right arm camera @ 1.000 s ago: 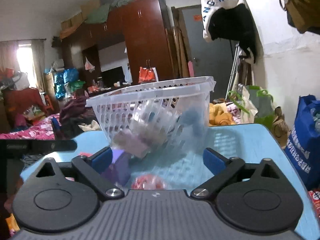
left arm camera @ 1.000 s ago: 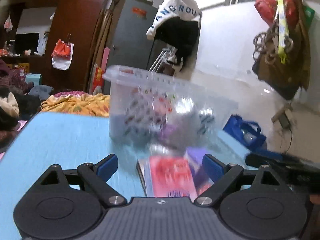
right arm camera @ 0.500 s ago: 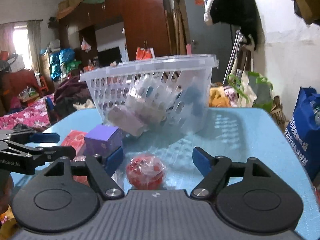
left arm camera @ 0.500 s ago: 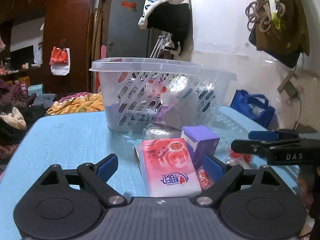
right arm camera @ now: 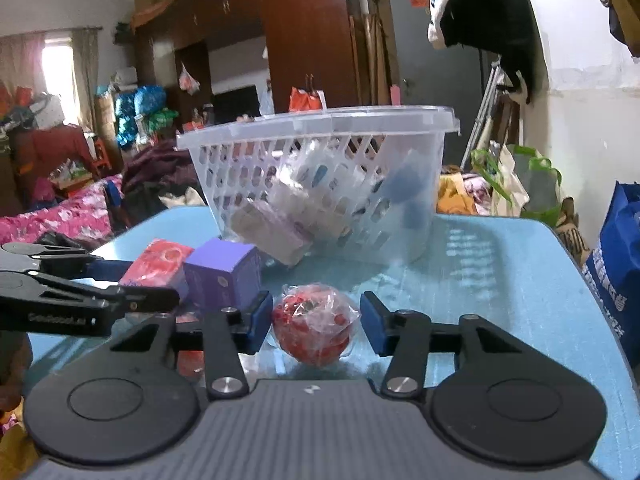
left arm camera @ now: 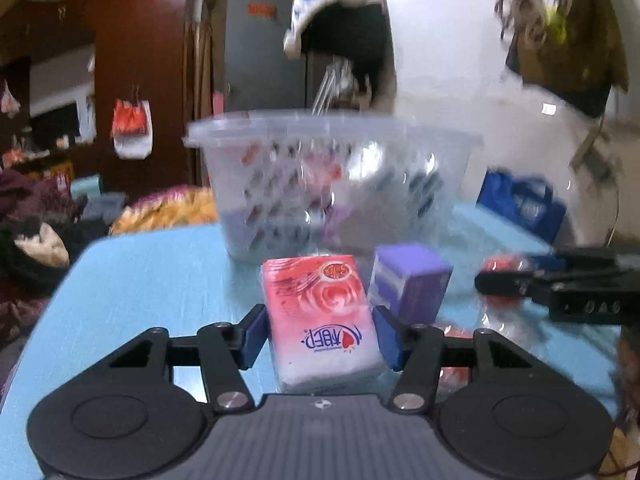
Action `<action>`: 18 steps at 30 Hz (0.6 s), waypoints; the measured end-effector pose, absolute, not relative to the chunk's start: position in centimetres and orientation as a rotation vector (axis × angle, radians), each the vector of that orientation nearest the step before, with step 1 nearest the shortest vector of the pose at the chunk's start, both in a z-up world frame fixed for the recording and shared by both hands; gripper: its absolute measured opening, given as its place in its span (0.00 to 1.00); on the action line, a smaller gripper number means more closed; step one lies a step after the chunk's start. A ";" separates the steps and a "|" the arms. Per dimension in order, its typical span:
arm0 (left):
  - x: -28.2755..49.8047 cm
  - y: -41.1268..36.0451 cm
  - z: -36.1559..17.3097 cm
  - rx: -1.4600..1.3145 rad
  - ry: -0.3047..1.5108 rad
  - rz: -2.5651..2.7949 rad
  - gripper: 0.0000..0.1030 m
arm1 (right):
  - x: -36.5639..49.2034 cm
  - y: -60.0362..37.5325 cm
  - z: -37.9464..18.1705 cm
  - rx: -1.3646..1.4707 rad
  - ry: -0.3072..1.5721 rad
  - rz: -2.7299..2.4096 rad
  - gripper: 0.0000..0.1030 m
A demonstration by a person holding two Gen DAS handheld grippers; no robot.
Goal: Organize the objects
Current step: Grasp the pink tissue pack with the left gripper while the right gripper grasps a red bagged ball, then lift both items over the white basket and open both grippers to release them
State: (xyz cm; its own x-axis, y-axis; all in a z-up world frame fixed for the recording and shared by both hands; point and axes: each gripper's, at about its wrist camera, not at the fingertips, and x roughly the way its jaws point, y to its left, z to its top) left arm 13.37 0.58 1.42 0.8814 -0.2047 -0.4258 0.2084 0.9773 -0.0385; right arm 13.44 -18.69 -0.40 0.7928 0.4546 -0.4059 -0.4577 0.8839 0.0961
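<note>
Nearest, my left gripper (left arm camera: 320, 334) is clamped on the red tissue pack (left arm camera: 320, 316); my right gripper (right arm camera: 316, 324) brackets the wrapped red ball (right arm camera: 314, 330), pads apart. Both rest on the blue table (right arm camera: 500, 280) by a purple box (right arm camera: 224, 280). Beyond: white basket (right arm camera: 320, 184), dark wardrobe (right arm camera: 308, 36).

A pink tissue pack (left arm camera: 322, 316) printed with a rose lies flat at lower centre of the left wrist view, its logo end nearest the camera. Just right of it stands a purple box (left arm camera: 408, 286), upright and turned corner-on. In the right wrist view a red ball in crinkled clear wrap (right arm camera: 314, 324) sits at lower centre. Behind them all, mid-frame, stands a clear slotted plastic basket (right arm camera: 320, 128) already holding several packets and boxes
</note>
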 end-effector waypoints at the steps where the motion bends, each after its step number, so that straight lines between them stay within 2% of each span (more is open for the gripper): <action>1: 13.1 0.8 1.5 -0.004 0.424 -0.232 0.58 | 13.4 -18.7 -0.3 -0.004 0.426 0.489 0.50; 5: 12.1 1.8 1.7 -0.056 0.355 -0.272 0.58 | 12.9 -18.9 -0.2 0.003 0.388 0.479 0.50; 18: 11.5 2.4 1.8 -0.091 0.296 -0.275 0.58 | 12.5 -18.9 0.1 0.010 0.335 0.472 0.50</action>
State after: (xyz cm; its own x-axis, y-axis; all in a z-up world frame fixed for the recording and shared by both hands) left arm 11.46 2.39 1.83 0.9195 -0.2803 -0.2754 0.2537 0.9587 -0.1287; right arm 12.47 -18.94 0.11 0.8371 0.4478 -0.3142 -0.4444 0.8916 0.0867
